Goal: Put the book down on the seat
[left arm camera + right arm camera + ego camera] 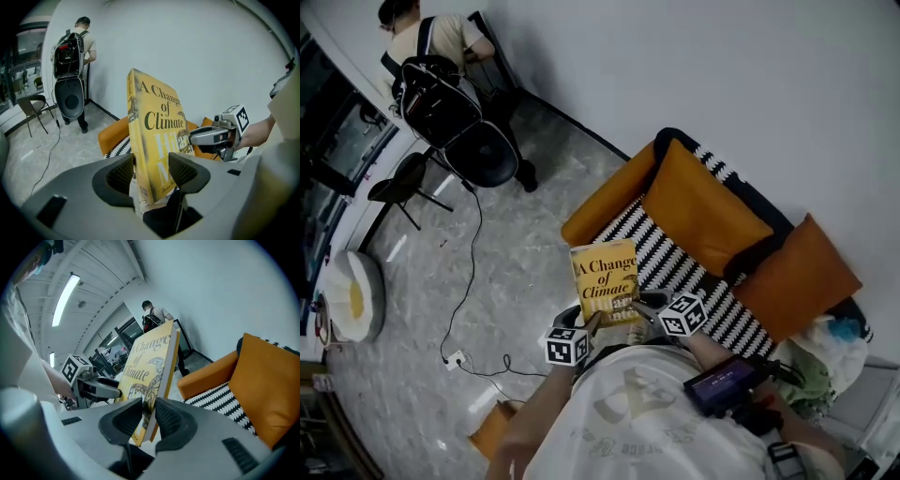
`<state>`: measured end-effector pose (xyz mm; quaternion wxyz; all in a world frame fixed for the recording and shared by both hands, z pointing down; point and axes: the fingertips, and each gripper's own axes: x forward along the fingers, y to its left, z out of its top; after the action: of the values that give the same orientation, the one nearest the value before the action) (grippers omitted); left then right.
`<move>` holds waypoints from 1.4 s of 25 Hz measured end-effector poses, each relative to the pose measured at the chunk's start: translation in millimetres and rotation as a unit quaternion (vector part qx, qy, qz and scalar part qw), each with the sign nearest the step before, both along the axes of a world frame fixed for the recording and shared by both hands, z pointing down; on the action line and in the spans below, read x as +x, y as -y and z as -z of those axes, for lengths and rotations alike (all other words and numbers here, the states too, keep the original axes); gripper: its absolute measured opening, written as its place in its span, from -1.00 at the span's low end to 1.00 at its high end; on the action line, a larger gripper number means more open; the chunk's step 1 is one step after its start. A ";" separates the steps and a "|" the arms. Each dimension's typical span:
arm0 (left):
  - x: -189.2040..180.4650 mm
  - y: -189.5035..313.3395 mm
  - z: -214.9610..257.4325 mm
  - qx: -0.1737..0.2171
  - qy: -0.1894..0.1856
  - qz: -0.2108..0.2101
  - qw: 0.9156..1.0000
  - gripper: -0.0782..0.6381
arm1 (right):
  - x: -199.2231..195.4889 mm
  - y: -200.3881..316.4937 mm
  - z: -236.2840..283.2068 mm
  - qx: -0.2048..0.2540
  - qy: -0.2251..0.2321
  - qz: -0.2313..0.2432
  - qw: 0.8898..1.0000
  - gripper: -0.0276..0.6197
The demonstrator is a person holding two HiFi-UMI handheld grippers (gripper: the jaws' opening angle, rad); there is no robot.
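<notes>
Low in the centre of the head view, the book [605, 281] is held up on its bottom edge with its yellow cover turned toward the person. It hangs over the near end of the striped seat [664, 251] and does not touch it, so it has not yet been put down. Both tools carry it from below. That looks deliberate: a grip near each bottom corner would stop a thin book from swinging, and it leaves the top free to be tipped flat onto the stripes.

The left gripper [589, 326] reaches up from the lower left of that view. In its own view the left gripper [151, 169] has its jaws drawn in on the book [157, 140] near the spine, one pad on the front cover and the other behind it. The right gripper [645, 309] comes in from the lower right. In its own view the right gripper [149, 416] has its jaws narrowed onto the book [150, 369] at the page-edge side.

Both forearms come forward from the person's chest and meet under the book, with the marker cubes just apart. Two orange cushions [703, 211] lean against the backrest to the upper right, well clear of the book.
</notes>
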<state>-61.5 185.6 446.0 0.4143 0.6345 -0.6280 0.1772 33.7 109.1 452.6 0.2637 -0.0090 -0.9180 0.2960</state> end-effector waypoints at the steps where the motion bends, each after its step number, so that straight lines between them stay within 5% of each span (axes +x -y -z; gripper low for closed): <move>1: 0.2 6.3 -1.4 -0.002 0.000 -0.005 1.000 -0.10 | 0.7 5.9 -1.3 -0.001 0.001 -0.004 1.000 -0.62; 18: 26.2 64.4 -18.7 -0.031 -0.010 -0.071 0.997 -0.12 | 31.5 58.8 -16.0 -0.012 -0.002 -0.051 0.999 -0.62; 35: 9.0 112.2 -57.6 -0.066 -0.052 -0.101 0.991 -0.12 | 18.6 102.1 -49.7 -0.034 -0.038 -0.077 0.996 -0.62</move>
<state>-52.4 73.3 503.6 0.4674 0.6742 -0.5255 0.2255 52.3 7.0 502.3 0.2744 0.0641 -0.8947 0.3466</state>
